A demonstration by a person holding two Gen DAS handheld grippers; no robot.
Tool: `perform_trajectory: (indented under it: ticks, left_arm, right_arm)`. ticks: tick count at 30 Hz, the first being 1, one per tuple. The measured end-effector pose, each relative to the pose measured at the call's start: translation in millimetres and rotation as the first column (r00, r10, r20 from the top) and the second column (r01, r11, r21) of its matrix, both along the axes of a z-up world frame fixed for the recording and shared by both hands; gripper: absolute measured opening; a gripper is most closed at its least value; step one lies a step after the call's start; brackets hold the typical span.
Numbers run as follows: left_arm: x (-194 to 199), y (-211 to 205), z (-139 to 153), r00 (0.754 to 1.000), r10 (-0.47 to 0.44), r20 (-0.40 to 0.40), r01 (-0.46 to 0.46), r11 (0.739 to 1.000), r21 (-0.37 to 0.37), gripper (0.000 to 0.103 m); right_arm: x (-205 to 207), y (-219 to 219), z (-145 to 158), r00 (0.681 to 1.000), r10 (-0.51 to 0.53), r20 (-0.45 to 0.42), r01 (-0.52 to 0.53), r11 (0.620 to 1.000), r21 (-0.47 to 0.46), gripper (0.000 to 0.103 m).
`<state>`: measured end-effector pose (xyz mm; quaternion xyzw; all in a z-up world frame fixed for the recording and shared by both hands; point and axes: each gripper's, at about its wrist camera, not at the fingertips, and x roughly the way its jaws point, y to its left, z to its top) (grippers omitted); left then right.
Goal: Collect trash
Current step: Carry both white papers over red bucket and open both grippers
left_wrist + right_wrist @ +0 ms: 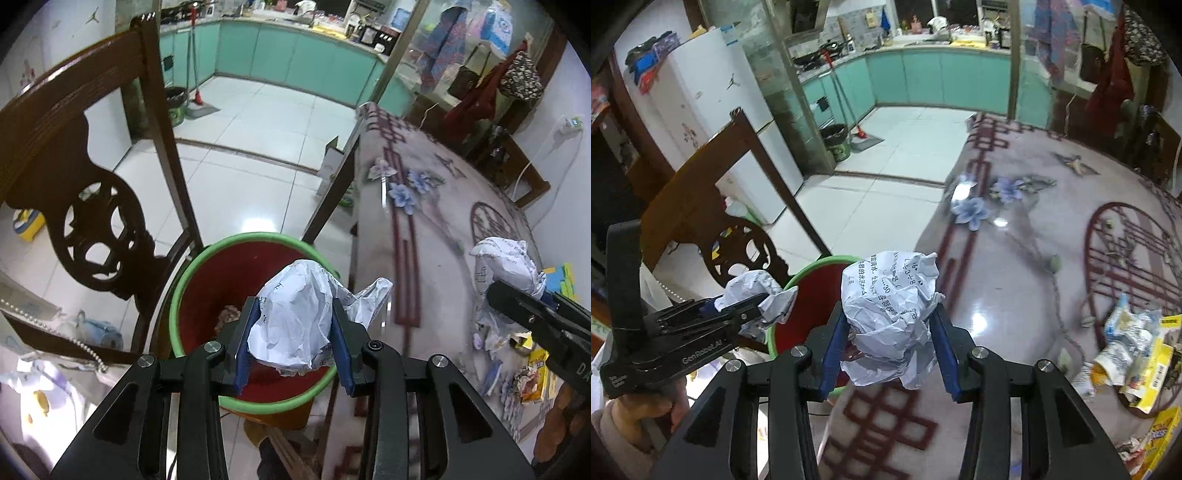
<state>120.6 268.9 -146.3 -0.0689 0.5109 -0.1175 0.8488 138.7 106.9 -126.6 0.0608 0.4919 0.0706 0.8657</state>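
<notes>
My left gripper (293, 332) is shut on a crumpled white paper ball (295, 317) and holds it above the red bin with a green rim (184, 280). My right gripper (888, 332) is shut on a second crumpled printed paper ball (890, 302), over the table edge just right of the bin (809, 269). The left gripper with its paper (757, 295) shows at the left of the right wrist view. The right gripper's paper (506, 262) shows at the right of the left wrist view.
A dark carved wooden chair (92, 206) stands left of the bin. The patterned table (1015, 258) holds snack wrappers and yellow packets (1137, 354) at its right. White tiled floor (258, 122) lies beyond, with a mop and a dark bin by the teal cabinets.
</notes>
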Motion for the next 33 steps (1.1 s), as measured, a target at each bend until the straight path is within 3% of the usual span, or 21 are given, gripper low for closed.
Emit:
perform_trajectory:
  ticks: [11, 27, 29, 31, 33]
  left_arm:
    - [17, 13, -33, 0.997, 0.029, -0.070, -0.025, 0.998, 0.060, 0.036]
    - [43, 25, -56, 0.990, 0.074, -0.118, -0.066, 0.995, 0.077, 0.036]
    - [45, 25, -58, 0.989, 0.082, -0.119, -0.073, 0.994, 0.082, 0.044]
    - [46, 26, -59, 0.988, 0.097, -0.123, -0.087, 0.993, 0.085, 0.074]
    - [47, 28, -59, 0.986, 0.109, -0.123, -0.099, 0.992, 0.078, 0.080]
  right_arm:
    - [34, 35, -41, 0.993, 0.083, -0.090, -0.081, 0.996, 0.022, 0.042]
    - [59, 51, -57, 0.981, 0.150, -0.121, -0.151, 0.989, 0.004, 0.043]
    - [61, 51, -59, 0.982, 0.147, -0.118, -0.148, 0.989, 0.005, 0.047]
    - [63, 50, -61, 0.982, 0.142, -0.124, -0.143, 0.990, 0.003, 0.049]
    - [63, 49, -61, 0.983, 0.137, -0.121, -0.137, 0.991, 0.003, 0.053]
